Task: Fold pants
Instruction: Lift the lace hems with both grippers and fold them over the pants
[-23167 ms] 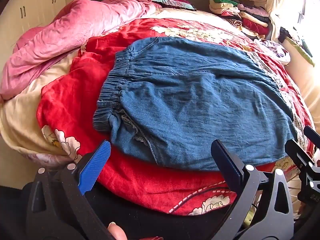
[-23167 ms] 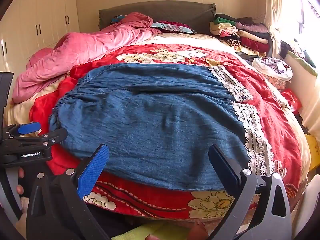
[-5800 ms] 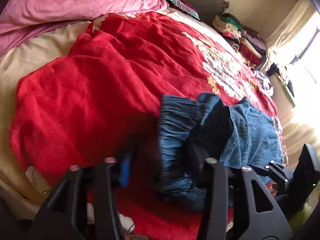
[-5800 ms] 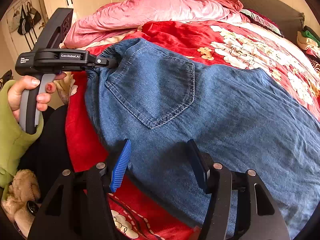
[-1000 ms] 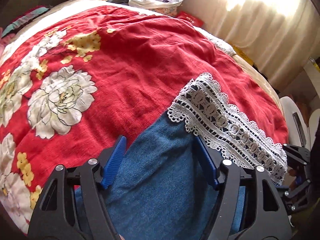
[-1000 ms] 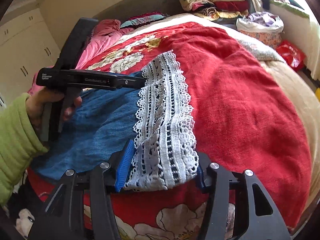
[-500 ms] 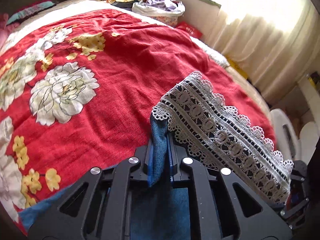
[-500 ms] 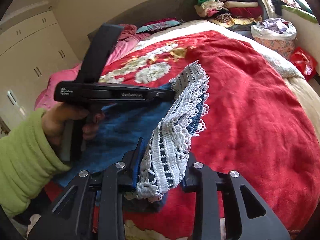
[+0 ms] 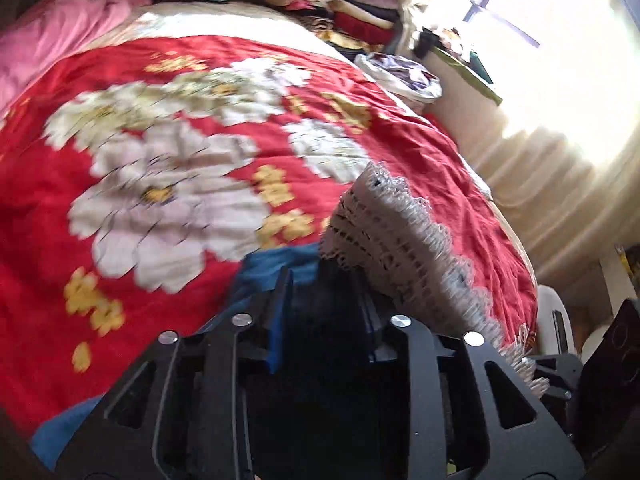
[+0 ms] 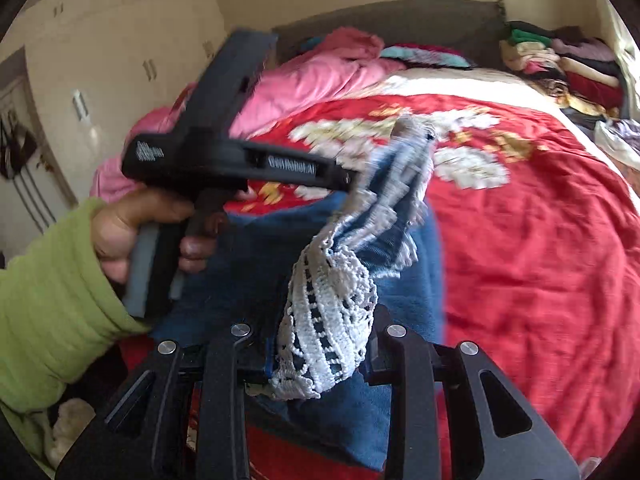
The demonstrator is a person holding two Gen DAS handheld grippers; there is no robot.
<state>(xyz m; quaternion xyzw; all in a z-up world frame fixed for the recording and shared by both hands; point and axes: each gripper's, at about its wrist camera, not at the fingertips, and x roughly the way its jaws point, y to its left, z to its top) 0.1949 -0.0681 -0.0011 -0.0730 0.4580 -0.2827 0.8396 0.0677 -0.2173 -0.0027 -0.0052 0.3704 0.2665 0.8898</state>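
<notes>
Left tongs [image 9: 324, 300]: we see them opening around the denim beside the lace hem [image 9: 400, 232]; it may slip.
Right tongs [image 10: 320, 344]: we pinch the hem.
Pants [image 10: 360, 412]: hem end lifted above the red bedspread [image 10: 540, 280]; uneven pull skews our fold.

The pants [image 10: 400, 240] lie on the bedspread [image 10: 540, 260] at the near edge of the bed [image 9: 208, 28], their lace hem [image 10: 332, 320] lifted between the right gripper [image 10: 320, 356] and the left gripper [image 10: 352, 178], which sits further back. A rumpled quilt [image 10: 320, 80] lies behind on the left. A clothes stack [image 10: 560, 64] sits at the far right corner.
</notes>
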